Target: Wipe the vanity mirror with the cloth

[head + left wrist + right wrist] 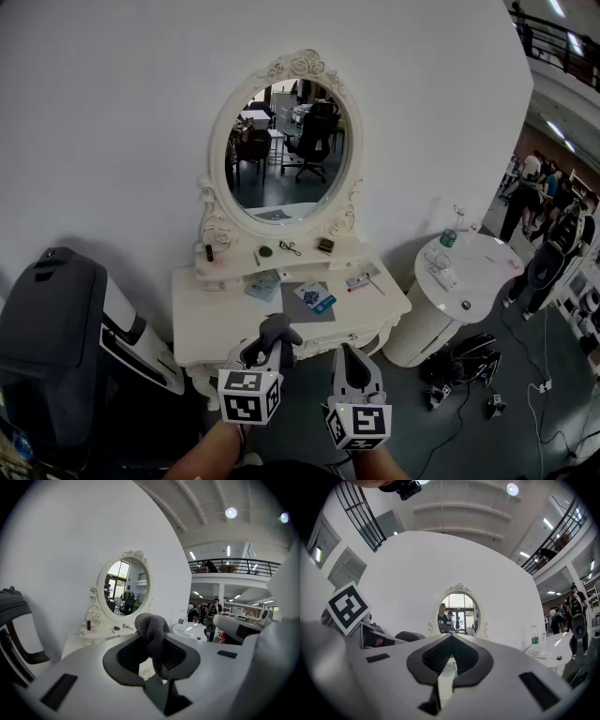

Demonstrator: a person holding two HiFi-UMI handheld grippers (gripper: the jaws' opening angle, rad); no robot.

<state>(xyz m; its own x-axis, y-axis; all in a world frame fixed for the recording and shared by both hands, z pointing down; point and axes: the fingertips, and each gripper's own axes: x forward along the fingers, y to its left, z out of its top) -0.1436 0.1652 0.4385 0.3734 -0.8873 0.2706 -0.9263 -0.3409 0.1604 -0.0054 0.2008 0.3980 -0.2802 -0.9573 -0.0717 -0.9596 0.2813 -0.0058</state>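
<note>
- A big hall with a curved white wall (112,131) and a dark floor; the head view looks down on both grippers held low before a white vanity table (211,323).
- The left gripper (270,349) has its jaws clamped on the dark grey cloth (152,631), which bulges above the jaws and hangs down between them.
- Just beside it, the right gripper (451,639) has its jaws closed tip to tip, with nothing between them.
- The cloth is at the table's front edge, well apart from the glass.
- On the tabletop lie blue packets (317,298) and other small items too small to identify.
- At the back of the table stands the oval vanity mirror (286,150) in an ornate white frame, against the wall.
- To the right is a round white side table (492,277) carrying a bottle (448,238); people (532,183) stand far beyond it.
</note>
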